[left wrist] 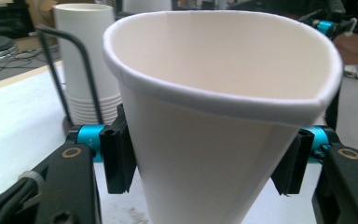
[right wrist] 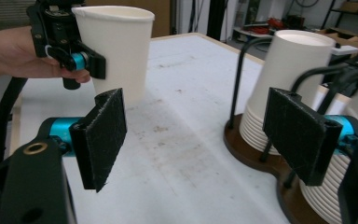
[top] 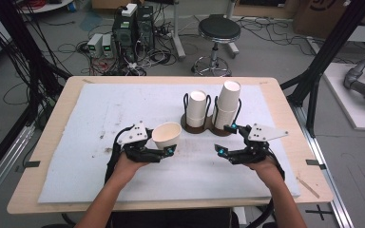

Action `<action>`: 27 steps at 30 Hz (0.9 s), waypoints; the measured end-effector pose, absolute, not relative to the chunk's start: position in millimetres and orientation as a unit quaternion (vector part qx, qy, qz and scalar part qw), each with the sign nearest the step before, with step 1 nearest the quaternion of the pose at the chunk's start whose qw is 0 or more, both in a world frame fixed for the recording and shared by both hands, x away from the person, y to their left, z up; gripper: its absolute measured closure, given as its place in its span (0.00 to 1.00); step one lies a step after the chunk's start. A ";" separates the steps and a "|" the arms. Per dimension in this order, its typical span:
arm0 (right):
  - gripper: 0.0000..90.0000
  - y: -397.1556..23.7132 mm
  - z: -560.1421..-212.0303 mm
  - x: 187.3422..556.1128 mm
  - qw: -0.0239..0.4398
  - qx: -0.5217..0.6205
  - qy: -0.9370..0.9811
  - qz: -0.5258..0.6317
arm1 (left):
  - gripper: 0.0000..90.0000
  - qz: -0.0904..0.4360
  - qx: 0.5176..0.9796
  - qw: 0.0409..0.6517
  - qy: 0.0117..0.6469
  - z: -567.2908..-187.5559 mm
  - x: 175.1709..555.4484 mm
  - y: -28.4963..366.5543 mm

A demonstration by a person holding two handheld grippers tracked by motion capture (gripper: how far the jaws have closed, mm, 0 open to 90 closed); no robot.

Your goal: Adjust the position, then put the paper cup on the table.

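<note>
One paper cup [top: 167,135] is already out of the stacks, pinched by the left gripper [top: 165,151] near the table's middle. The right gripper [top: 226,139], jaws spread empty, sits beside the cup holder [top: 208,124]; placement remains.

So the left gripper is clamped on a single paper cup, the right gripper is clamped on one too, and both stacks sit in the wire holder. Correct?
Not quite. The right gripper holds nothing: the right gripper view shows its jaws wide open with only the white mat between them. The rest stands: the left gripper squeezes a single paper cup, and both cup stacks sit in the wire holder.
</note>
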State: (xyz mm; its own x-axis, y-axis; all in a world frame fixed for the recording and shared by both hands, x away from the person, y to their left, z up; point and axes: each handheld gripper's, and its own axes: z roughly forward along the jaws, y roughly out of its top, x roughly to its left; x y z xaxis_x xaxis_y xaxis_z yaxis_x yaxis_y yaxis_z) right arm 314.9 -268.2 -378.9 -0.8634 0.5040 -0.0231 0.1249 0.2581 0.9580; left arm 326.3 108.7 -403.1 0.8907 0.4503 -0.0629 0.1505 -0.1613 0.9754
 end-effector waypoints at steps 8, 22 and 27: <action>0.24 -280.2 -382.9 315.8 0.175 0.224 0.772 0.569 | 0.40 0.140 0.742 0.618 0.219 -399.9 327.4 118.6; 0.24 -285.7 -384.7 314.6 0.182 0.232 0.769 0.568 | 0.40 0.150 0.729 0.623 0.239 -398.5 333.0 130.2; 0.24 -286.4 -385.1 314.2 0.182 0.233 0.768 0.568 | 0.40 0.161 0.722 0.625 0.247 -393.6 337.3 138.0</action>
